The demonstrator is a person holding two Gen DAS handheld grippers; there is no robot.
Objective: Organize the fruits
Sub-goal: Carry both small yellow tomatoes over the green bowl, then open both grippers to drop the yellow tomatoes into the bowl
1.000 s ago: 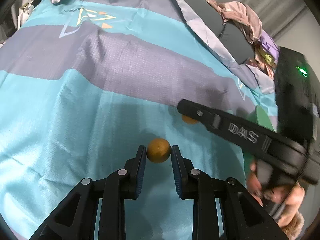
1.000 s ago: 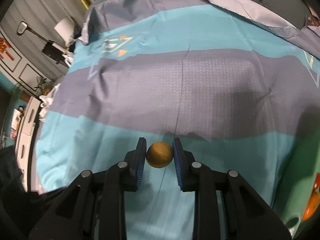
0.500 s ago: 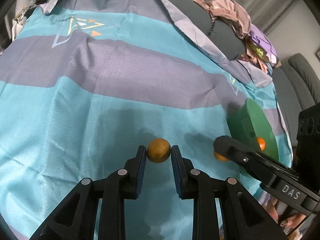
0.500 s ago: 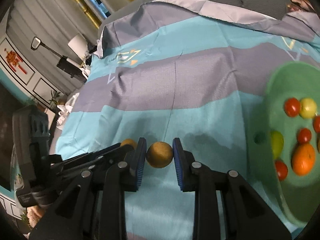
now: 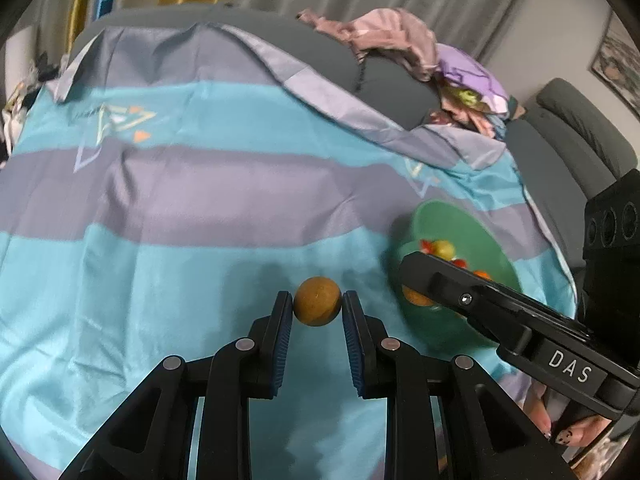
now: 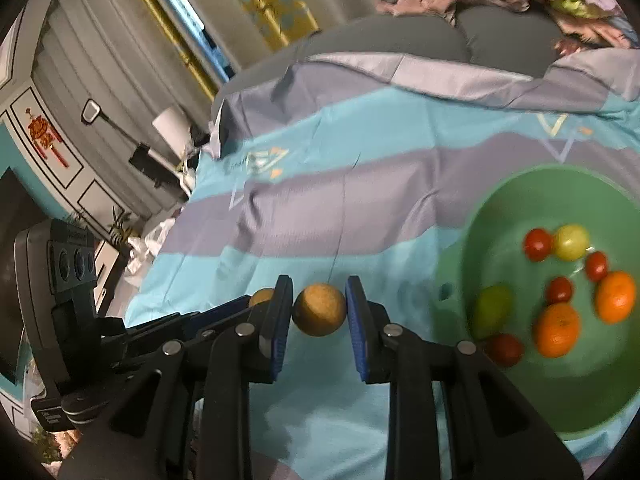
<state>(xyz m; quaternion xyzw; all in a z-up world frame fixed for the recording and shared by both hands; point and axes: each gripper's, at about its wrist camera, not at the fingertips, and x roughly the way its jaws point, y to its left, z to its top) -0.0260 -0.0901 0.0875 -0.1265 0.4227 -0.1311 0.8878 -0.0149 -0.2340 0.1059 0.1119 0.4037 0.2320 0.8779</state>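
each gripper carries one small round brown fruit. in the left wrist view the left gripper (image 5: 317,308) has its jaws closed on a brown fruit (image 5: 317,301) at the lower centre of the frame, above the striped bedspread (image 5: 160,240). in the right wrist view the right gripper (image 6: 319,310) pinches a second brown fruit (image 6: 319,309) at lower centre the same way. the green bowl (image 6: 500,216) sits at the right of that frame, already holding oranges (image 6: 558,329), small red fruits and pale green ones.

both fruits look light, firm and matte-skinned, probably not slippery, though the blur makes the texture hard to judge. being round, each could roll out if gripped off-centre; the pads meet them across the widest part, which seems the safest hold. a hard squeeze might bruise them.
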